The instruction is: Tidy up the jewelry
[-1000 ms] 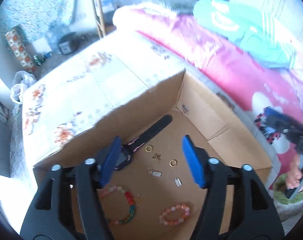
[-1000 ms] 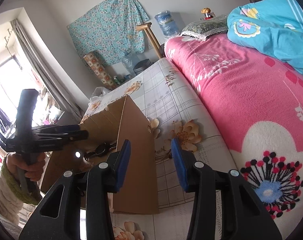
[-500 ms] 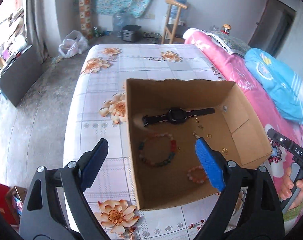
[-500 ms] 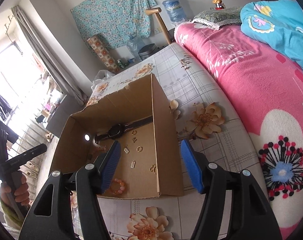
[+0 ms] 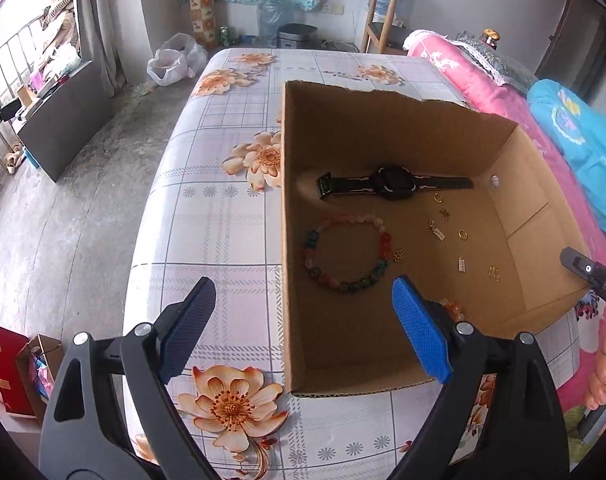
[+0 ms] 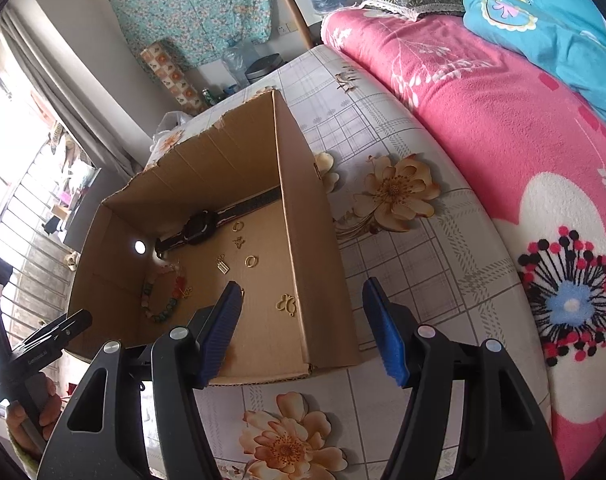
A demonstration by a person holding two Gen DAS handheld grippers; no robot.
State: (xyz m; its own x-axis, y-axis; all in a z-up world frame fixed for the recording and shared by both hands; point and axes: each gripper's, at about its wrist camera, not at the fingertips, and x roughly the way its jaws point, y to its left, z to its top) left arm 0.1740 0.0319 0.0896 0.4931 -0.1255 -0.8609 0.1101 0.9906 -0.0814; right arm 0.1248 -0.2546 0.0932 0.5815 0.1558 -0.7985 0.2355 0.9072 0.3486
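Both my left gripper (image 5: 303, 328) and right gripper (image 6: 303, 330) fingers stand released, empty, above the cardboard box (image 5: 383, 120) holding a watch (image 5: 395, 184).

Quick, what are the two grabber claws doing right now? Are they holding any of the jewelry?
Left gripper: open, holding nothing, straddling the side wall of the cardboard box.
Right gripper: open, holding nothing, straddling the opposite wall.

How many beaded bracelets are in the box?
2: a large multicolour beaded bracelet on the box floor below the watch; a small orange one mostly hidden behind the left tool's finger.
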